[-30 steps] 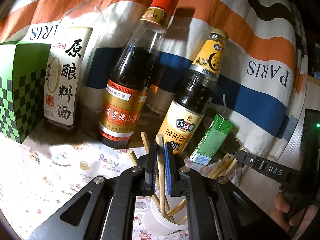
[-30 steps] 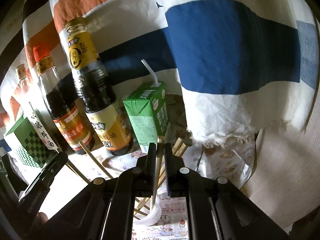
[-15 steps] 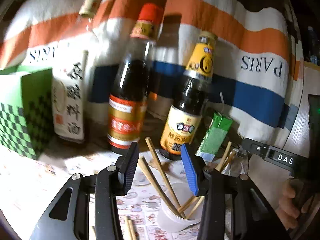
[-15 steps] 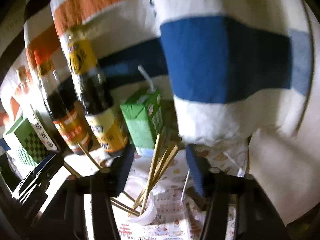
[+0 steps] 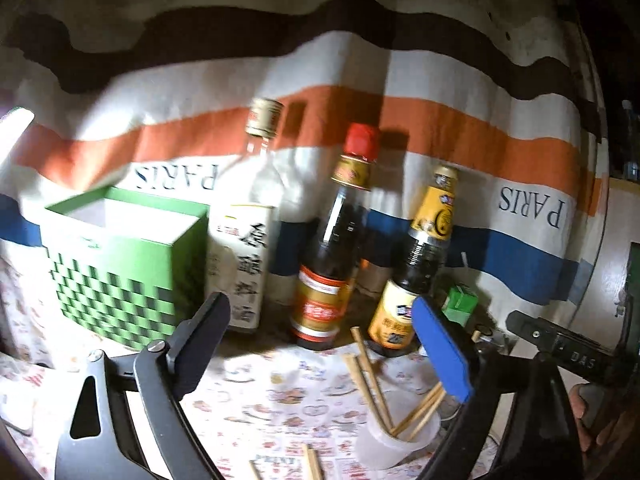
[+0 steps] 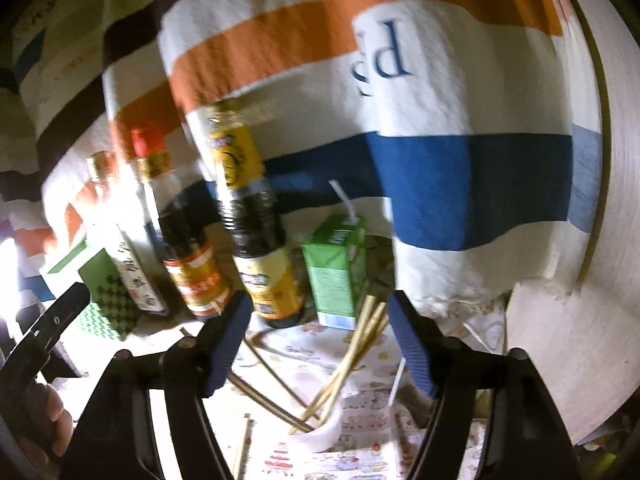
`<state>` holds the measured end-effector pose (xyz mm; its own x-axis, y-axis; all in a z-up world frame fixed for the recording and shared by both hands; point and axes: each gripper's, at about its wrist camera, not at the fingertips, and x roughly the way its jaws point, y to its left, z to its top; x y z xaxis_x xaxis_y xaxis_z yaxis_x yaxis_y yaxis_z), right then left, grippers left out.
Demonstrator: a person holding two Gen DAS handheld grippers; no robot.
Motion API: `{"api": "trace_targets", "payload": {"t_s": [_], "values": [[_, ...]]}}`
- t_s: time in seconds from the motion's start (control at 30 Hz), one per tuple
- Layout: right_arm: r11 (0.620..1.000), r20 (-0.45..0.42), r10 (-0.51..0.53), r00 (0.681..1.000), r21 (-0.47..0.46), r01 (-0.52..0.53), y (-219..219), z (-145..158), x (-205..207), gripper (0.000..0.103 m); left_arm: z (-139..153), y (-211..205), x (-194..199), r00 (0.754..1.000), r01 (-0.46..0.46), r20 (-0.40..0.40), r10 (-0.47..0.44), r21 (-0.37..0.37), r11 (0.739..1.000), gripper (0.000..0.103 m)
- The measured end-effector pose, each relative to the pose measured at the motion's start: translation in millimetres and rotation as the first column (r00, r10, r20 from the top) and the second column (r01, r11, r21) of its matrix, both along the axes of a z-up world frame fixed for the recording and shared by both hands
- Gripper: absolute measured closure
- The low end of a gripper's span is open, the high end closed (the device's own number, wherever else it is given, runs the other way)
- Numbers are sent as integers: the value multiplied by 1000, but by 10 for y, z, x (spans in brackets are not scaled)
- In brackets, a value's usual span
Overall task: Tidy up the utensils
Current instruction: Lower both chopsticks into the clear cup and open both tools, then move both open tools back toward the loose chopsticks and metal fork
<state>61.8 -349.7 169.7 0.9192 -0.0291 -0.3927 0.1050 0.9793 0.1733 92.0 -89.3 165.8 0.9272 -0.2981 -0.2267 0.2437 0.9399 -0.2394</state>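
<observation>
A small white plastic cup (image 5: 394, 438) stands on the patterned tablecloth and holds several wooden chopsticks (image 5: 370, 376). It also shows in the right wrist view (image 6: 320, 432) with chopsticks (image 6: 352, 356) leaning out of it. Loose chopsticks (image 5: 310, 460) lie on the cloth in front of the cup. My left gripper (image 5: 324, 344) is open and empty, raised above and behind the cup. My right gripper (image 6: 320, 340) is open and empty, above the cup.
Three sauce bottles (image 5: 332, 248) stand in a row at the back, with a green checkered box (image 5: 116, 264) to their left and a green drink carton (image 6: 336, 272) to their right. A striped "PARIS" towel (image 5: 440, 132) hangs behind.
Both grippers opened and let go of their chopsticks, which now stand in the cup. Both grippers then pulled back and up from the cup.
</observation>
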Motion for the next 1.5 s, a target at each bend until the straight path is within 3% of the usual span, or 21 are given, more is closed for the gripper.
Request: {"api": "trace_targets", "payload": {"t_s": [0.13,0.23,0.33,0.37,0.47,0.53,0.6,0.73,0.83,0.97,1.13,1.2,1.33,1.43,1.5], "values": [[1000,9,18,1000,-17,-18,122,53,-26,23,41,130,-14,998,-30,-51,30,8,1000,4],[999,14,21,1000,-27,-20,164,72,-42,20,14,173,67,983,-43,-176,49,37,998,1],[999,4,24,1000,-24,-23,197,73,-33,19,-70,191,178,958,19,-287,-2,57,998,1],[1000,-1,22,1000,-19,-22,202,68,-26,19,-101,215,214,953,26,-303,-9,51,998,1],[1000,-19,20,1000,-1,-20,213,43,5,19,-249,403,320,930,-85,-363,66,-35,996,1],[1000,-32,21,999,0,-21,223,16,27,19,-377,499,392,913,-69,-408,27,-89,994,1],[1000,-53,10,999,-8,-11,231,-34,44,19,-530,527,433,892,-63,-452,17,-86,994,6],[999,-99,-11,995,31,14,215,-186,52,19,-735,434,388,889,-44,-456,53,30,999,14],[998,-154,-2,988,65,12,233,-369,37,19,-850,402,264,890,-3,-456,32,63,998,15],[999,-218,31,975,37,-24,335,-656,-43,19,-940,389,119,902,8,-431,37,102,995,15],[996,-326,68,943,70,-48,279,-1108,-13,19,-1050,424,97,903,7,-428,33,91,996,15],[994,-351,81,933,97,-50,199,-1271,27,25,-1111,426,97,905,13,-425,26,88,996,15],[966,-394,186,900,241,-95,18,-1617,162,40,-1330,454,55,906,11,-423,18,66,998,15],[937,-450,264,853,328,-118,-56,-1885,299,45,-1470,462,63,895,43,-446,-23,35,998,15],[934,-479,280,832,336,-121,-73,-2013,377,48,-1521,459,65,892,43,-452,-16,49,998,15]]}}
